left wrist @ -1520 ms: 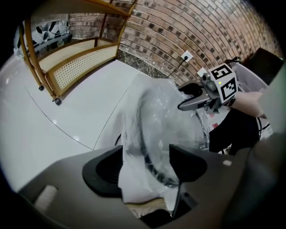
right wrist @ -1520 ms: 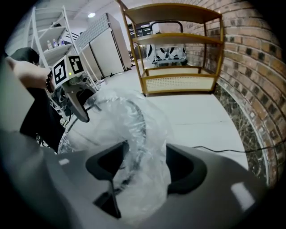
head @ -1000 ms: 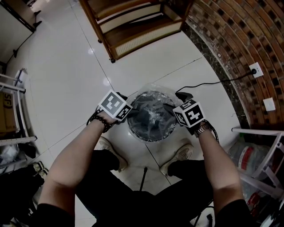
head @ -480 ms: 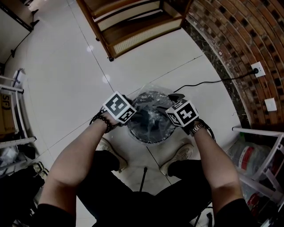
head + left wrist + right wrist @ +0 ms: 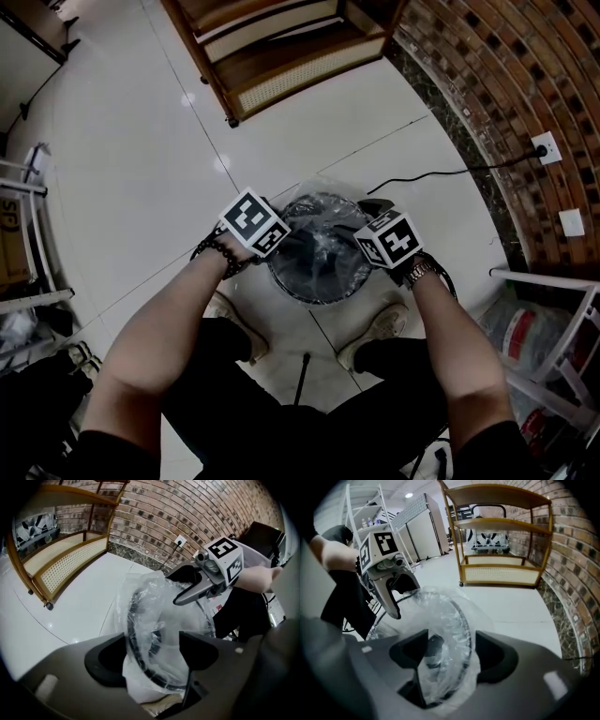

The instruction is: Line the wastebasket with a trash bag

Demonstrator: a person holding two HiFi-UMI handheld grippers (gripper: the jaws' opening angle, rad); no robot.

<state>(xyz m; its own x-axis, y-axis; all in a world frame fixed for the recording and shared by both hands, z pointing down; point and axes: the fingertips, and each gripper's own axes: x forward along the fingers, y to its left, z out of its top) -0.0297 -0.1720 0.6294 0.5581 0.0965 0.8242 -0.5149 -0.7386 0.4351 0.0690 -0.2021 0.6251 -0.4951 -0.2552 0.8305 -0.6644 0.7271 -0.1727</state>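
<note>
Head view: wastebasket (image 5: 317,296) stands on the tiled floor (image 5: 131,159) between the person's feet. The trash bag (image 5: 323,246) is in it, with clear film puffed up above the rim. One tool sits at each side of the mouth.

Change over the last second:
- The left tool (image 5: 284,240) has slid up and in toward the rim.
- The right tool (image 5: 353,231) has come in from the right, so its marker cube now sits closer to the basket's centre.
- Over the last half second there is almost no shift. Both look settled at the rim.

Left gripper view: jaws stand apart, with the dark wire rim and bunched film running between them. The film brushes the pads but is not pinched flat, so the tool is released and straddles the rim.

Right gripper view: same arrangement on the opposite side, with the jaws apart, rim and film in the gap, and nothing clamped.

Reading:
- The bag is already inside and its mouth is draped over the rim at both tools.
- The inward move suggests the work in hand is seating the film edge over the rim on both sides at once.
- The task looks late but unfinished, since the film is slack and balloons above the mouth, and the collar is uneven.
- I cannot tell whether the bag reaches the bottom, because the film is too crumpled.

Risk: thin film may snag on the wire rim or slip back inside once let go.
</note>
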